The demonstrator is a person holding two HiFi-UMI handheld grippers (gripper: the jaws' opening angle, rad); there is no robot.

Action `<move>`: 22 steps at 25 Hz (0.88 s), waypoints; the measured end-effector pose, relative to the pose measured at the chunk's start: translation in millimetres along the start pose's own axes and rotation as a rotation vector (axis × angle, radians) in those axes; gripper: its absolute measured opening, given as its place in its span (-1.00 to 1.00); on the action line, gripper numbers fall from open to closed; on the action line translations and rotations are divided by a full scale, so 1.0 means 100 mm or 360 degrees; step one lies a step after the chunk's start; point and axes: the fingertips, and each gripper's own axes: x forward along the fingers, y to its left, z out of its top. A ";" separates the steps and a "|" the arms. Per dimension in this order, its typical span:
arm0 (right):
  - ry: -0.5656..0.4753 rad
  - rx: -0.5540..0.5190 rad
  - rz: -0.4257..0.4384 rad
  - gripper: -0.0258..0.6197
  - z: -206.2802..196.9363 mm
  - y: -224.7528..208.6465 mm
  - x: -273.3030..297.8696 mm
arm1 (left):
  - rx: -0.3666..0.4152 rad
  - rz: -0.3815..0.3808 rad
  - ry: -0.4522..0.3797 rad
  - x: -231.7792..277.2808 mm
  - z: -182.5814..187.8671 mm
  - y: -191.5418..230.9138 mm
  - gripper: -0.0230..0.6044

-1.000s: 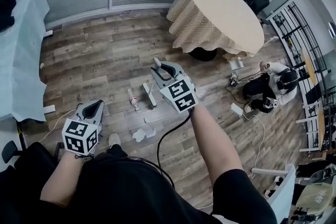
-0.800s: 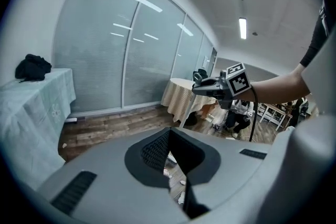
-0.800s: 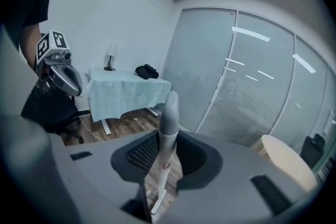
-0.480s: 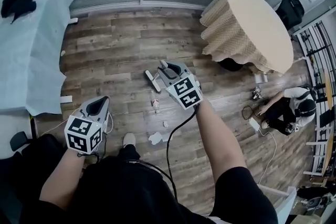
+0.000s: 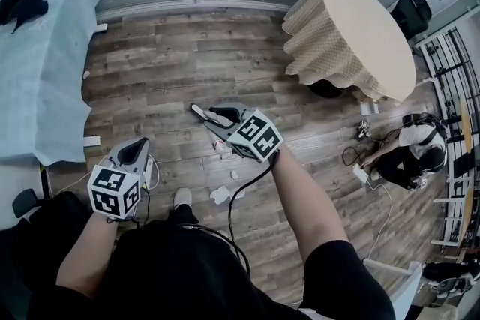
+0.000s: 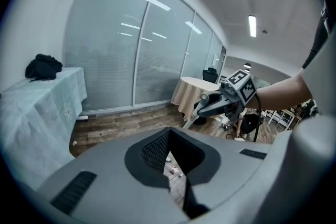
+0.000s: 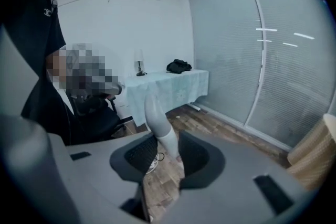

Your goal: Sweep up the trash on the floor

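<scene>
My right gripper point(image 5: 214, 116) hangs over the wooden floor at mid-frame in the head view, jaws pointing left, shut on a white broom handle point(image 5: 198, 111). In the right gripper view that handle point(image 7: 160, 128) rises between the pads. The left gripper view shows the right gripper point(image 6: 207, 107) with the handle point(image 6: 190, 122) slanting down to the floor. Trash lies below it: a crumpled wrapper point(image 5: 220, 146), a small scrap point(image 5: 235, 175) and a white paper wad point(image 5: 220, 195). My left gripper point(image 5: 141, 143) is at lower left, shut with nothing in it.
A round table with a beige cloth point(image 5: 352, 34) stands at the upper right. A table with a pale blue cloth point(image 5: 37, 64) lines the left wall. A person point(image 5: 409, 150) crouches among cables at the right. My shoe point(image 5: 182, 198) is near the paper wad.
The right gripper has swung left and lower with the handle, its jaws now pointing left rather than up the frame. The left gripper has barely moved.
</scene>
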 end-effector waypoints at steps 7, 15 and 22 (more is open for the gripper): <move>0.0066 -0.0023 0.0034 -0.52 -0.18 0.20 -0.18 | 0.0004 -0.0020 -0.0016 -0.04 -0.02 -0.16 -0.94; 0.0078 -0.0047 0.0050 -0.52 -0.35 0.52 -0.41 | 0.0027 -0.0028 -0.0043 -0.21 -0.08 -0.44 -0.94; 0.0087 -0.0055 0.0084 -0.53 -0.39 0.82 -0.57 | 0.0038 -0.0038 -0.0070 -0.33 -0.15 -0.67 -0.94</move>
